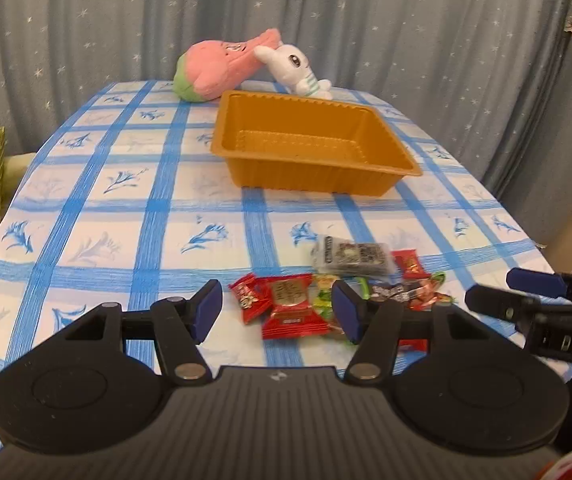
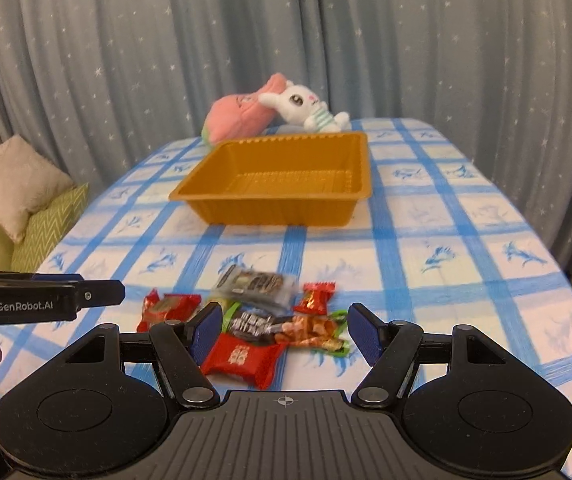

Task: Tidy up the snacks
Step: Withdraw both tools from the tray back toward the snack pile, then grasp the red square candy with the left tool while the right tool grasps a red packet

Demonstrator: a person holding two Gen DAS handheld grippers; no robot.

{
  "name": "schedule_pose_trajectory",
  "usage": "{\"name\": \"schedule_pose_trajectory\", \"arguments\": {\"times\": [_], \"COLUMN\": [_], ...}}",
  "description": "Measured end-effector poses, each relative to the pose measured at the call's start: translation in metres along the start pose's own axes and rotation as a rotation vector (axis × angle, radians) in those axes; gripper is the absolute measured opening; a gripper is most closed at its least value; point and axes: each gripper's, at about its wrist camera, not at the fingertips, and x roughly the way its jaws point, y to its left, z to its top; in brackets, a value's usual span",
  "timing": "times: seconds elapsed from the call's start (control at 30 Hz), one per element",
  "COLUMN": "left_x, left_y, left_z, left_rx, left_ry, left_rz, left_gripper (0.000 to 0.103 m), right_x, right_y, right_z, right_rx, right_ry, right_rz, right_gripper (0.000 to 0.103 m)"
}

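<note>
A pile of wrapped snacks lies on the checked tablecloth near the front edge. In the left wrist view my left gripper (image 1: 276, 308) is open above a red square packet (image 1: 291, 306) and a small red candy (image 1: 248, 298); nothing is pinched. A grey clear packet (image 1: 351, 258) lies just beyond. In the right wrist view my right gripper (image 2: 286, 330) is open over a red packet (image 2: 242, 360), a dark bar (image 2: 256, 322) and an orange-green packet (image 2: 311, 330), gripping none. The empty orange tray (image 1: 309, 160) (image 2: 278, 200) stands farther back.
Two plush toys, a pink one (image 1: 216, 66) and a white rabbit (image 1: 295, 70), lie behind the tray by the curtain. Cushions (image 2: 18, 184) sit off the table's left side. The right gripper's fingers (image 1: 493, 300) reach in from the right in the left wrist view.
</note>
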Motion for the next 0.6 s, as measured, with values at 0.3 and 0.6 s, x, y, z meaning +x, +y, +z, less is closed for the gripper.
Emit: {"name": "schedule_pose_trajectory", "arguments": {"times": [0.3, 0.6], "left_x": [0.02, 0.033], "left_y": [0.009, 0.013], "left_z": [-0.017, -0.014], "left_rx": [-0.002, -0.02], "left_ry": [0.048, 0.053], "left_rz": [-0.003, -0.014], "left_gripper": [0.057, 0.057], "right_x": [0.036, 0.082], "right_y": [0.014, 0.021], "right_z": [-0.023, -0.034], "right_rx": [-0.225, -0.477], "right_ry": [0.058, 0.141], "right_rz": [0.103, 0.22], "right_gripper": [0.069, 0.059]}}
